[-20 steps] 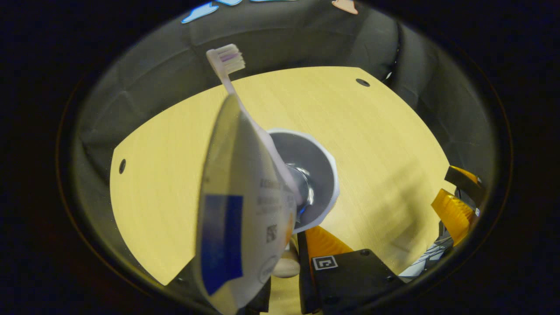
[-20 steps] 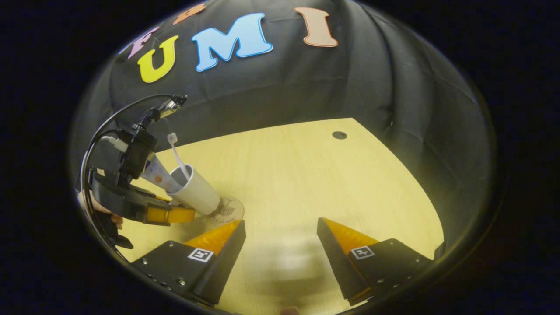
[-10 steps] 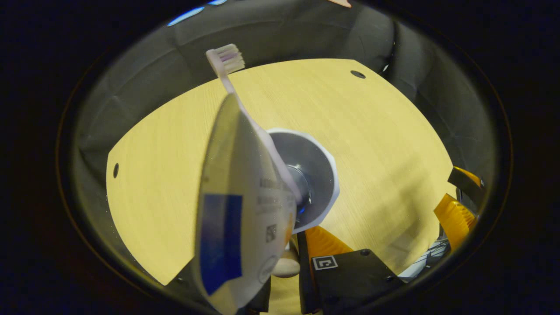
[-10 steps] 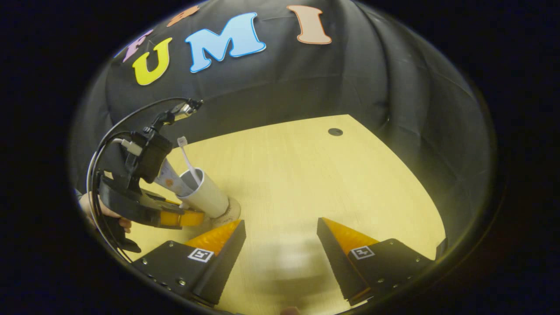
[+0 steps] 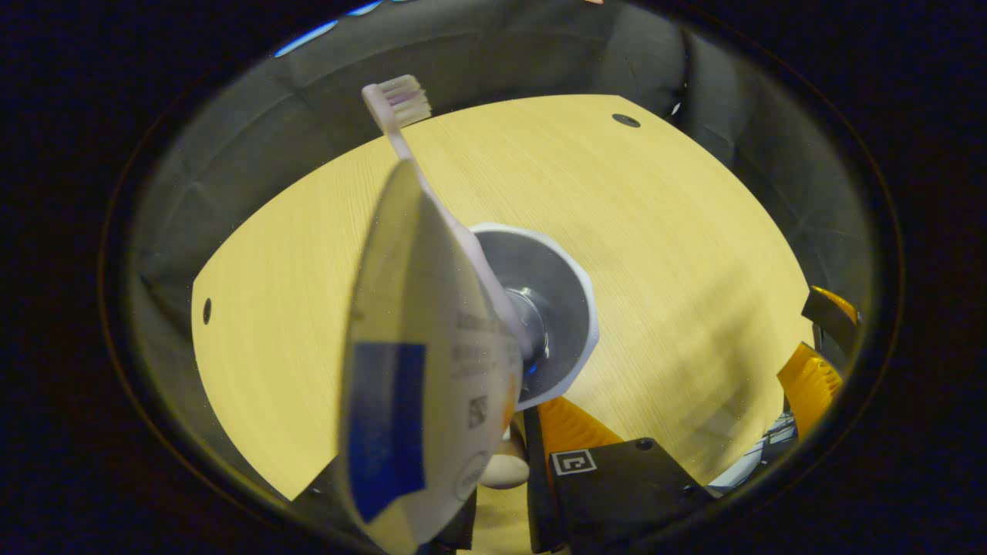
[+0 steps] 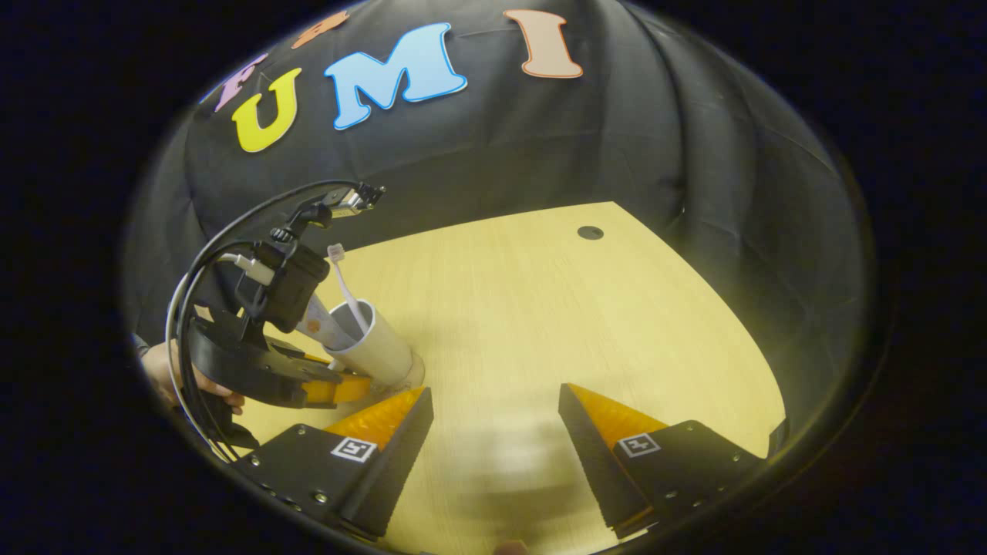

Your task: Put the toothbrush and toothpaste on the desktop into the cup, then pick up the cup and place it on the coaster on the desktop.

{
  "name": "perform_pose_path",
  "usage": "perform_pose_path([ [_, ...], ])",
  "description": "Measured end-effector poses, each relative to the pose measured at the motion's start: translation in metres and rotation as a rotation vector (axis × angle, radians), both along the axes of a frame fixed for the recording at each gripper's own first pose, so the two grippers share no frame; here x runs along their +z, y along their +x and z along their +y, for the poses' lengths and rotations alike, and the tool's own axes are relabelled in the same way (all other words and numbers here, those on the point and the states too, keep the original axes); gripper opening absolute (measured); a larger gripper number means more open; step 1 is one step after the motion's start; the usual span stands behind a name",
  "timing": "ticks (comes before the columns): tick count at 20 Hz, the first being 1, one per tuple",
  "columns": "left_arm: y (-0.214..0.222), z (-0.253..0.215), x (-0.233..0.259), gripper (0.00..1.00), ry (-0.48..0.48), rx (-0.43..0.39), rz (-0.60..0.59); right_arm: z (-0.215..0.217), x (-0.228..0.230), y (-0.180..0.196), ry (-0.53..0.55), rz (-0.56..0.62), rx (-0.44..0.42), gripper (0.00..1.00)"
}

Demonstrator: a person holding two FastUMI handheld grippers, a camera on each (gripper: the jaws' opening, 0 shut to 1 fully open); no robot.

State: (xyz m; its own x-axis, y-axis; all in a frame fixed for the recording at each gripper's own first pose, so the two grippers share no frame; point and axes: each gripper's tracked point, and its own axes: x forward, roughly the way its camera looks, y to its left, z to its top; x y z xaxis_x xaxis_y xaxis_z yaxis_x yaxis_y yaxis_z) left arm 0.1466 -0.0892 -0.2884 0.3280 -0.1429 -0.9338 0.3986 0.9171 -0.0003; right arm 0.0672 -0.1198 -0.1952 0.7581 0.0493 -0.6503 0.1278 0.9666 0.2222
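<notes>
The cup (image 6: 370,345) stands tilted at the near left of the surface (image 6: 540,308), its base on or just above the coaster (image 6: 415,376), with the toothbrush (image 6: 345,285) and toothpaste (image 6: 318,320) leaning out of its mouth. The left gripper (image 6: 331,385) grips it low on the wall; in the left gripper view the cup (image 5: 559,301) sits right above that gripper's one visible finger, so it looks clamped on the cup, though the other finger is behind the toothpaste (image 5: 416,370). The right gripper (image 6: 493,432) hangs with its fingers wide apart, holding nothing, just beside the coaster.

The main risk is the lean: if the cup is let go before its base lies flat, it could tip, and the tall toothbrush (image 5: 401,116) and the heavy tube (both resting against one side of the rim) would pull it further over. A base landing half off the coaster would also leave it rocking.

Hard to judge is whether the base touches the coaster at all: the right gripper's own finger cuts across that spot, and the coaster is mostly covered. A hand (image 6: 166,374) holding the left gripper is partly cut off at the edge.
</notes>
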Motion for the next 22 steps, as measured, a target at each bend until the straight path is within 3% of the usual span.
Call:
perform_pose_path([
  [5, -0.001, -0.005, 0.001, 0.43, 0.011, -0.018, -0.004, 0.002, 0.000, 0.000, 0.007, -0.008, 0.016, 0.98],
  [7, -0.003, -0.012, 0.004, 0.56, -0.011, -0.022, -0.009, 0.003, 0.002, -0.001, 0.007, -0.014, 0.025, 0.98],
  [8, -0.004, -0.016, 0.005, 0.72, -0.022, -0.021, -0.018, 0.003, 0.002, -0.002, 0.005, -0.018, 0.028, 0.98],
  [10, -0.007, -0.022, 0.010, 0.93, -0.041, -0.018, -0.040, 0.003, 0.005, -0.004, 0.004, -0.024, 0.036, 0.98],
  [11, -0.009, -0.025, 0.014, 0.96, -0.050, -0.014, -0.057, 0.004, 0.007, -0.005, 0.006, -0.029, 0.040, 0.98],
  [12, -0.010, -0.025, 0.019, 0.90, -0.057, -0.009, -0.076, 0.003, 0.009, -0.008, 0.005, -0.038, 0.044, 0.98],
  [14, -0.014, -0.026, 0.032, 0.89, -0.071, 0.011, -0.118, 0.001, 0.015, -0.009, -0.004, -0.057, 0.058, 0.98],
  [17, -0.018, -0.024, 0.059, 0.95, -0.114, 0.079, -0.210, 0.002, 0.030, -0.010, -0.014, -0.101, 0.086, 0.98],
  [19, -0.023, -0.021, 0.079, 0.95, -0.157, 0.130, -0.285, 0.005, 0.041, -0.011, -0.020, -0.135, 0.110, 0.94],
  [22, -0.031, -0.015, 0.104, 0.95, -0.227, 0.202, -0.407, 0.011, 0.059, -0.015, -0.038, -0.188, 0.151, 0.97],
])
